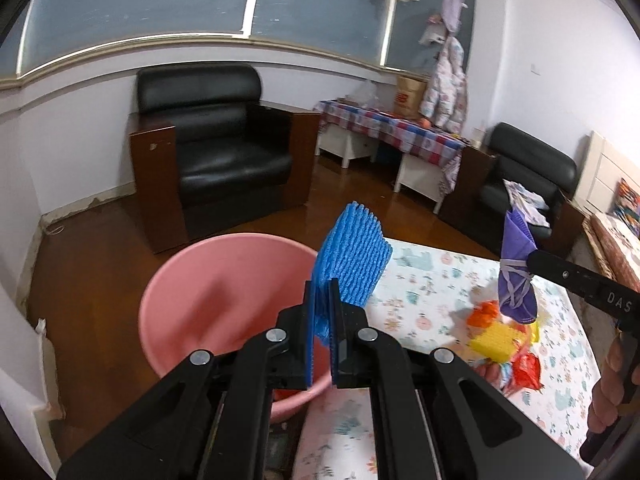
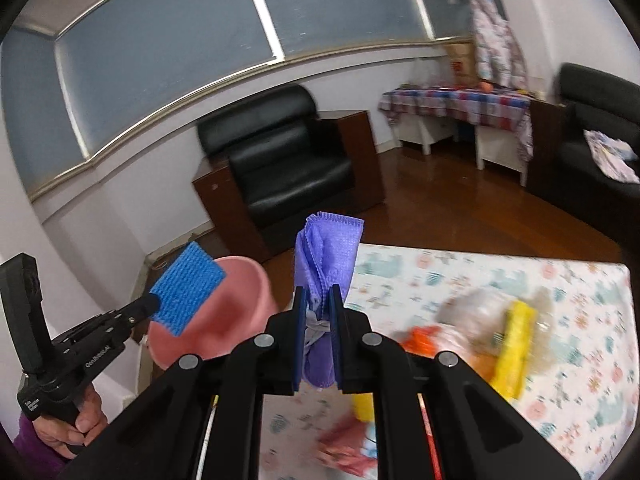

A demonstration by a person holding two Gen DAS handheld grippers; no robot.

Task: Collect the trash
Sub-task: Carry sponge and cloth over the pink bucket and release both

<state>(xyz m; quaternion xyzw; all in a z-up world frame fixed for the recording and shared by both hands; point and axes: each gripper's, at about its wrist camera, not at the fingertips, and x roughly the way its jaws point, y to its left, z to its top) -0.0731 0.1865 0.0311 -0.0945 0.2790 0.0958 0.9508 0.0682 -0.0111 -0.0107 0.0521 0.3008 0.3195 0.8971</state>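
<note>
Two hand-held grippers up, both loaded. Left hand-held gripper (image 1: 322,334) is clamped on a blue foam net (image 1: 354,258); the net sits btwn the pads and sticks up and fwd past the tips, hanging over the near rim of the pink basin (image 1: 208,280). Basin is on the wood floor, just beside the left edge of the desk (image 1: 424,280) w/ the floral cover.

Right hand-held gripper (image 2: 318,334) is clamped on a folded purple cloth mask (image 2: 326,248); its body rises above the pads and a bit hangs below them, grey ear loops bunched at the pinch. In left wrist view the mask hangs above the trash pile (image 1: 504,340) on the desk, not touching it.

Pile left on desk: yellow foam net (image 2: 514,350), orange piece (image 2: 420,340), red wrapper (image 1: 528,368), clear plastic, all blurred in right wrist view. Pile lies right of and below the right gripper's tips. Black armchair (image 1: 224,148) behind the basin, against the wall.
</note>
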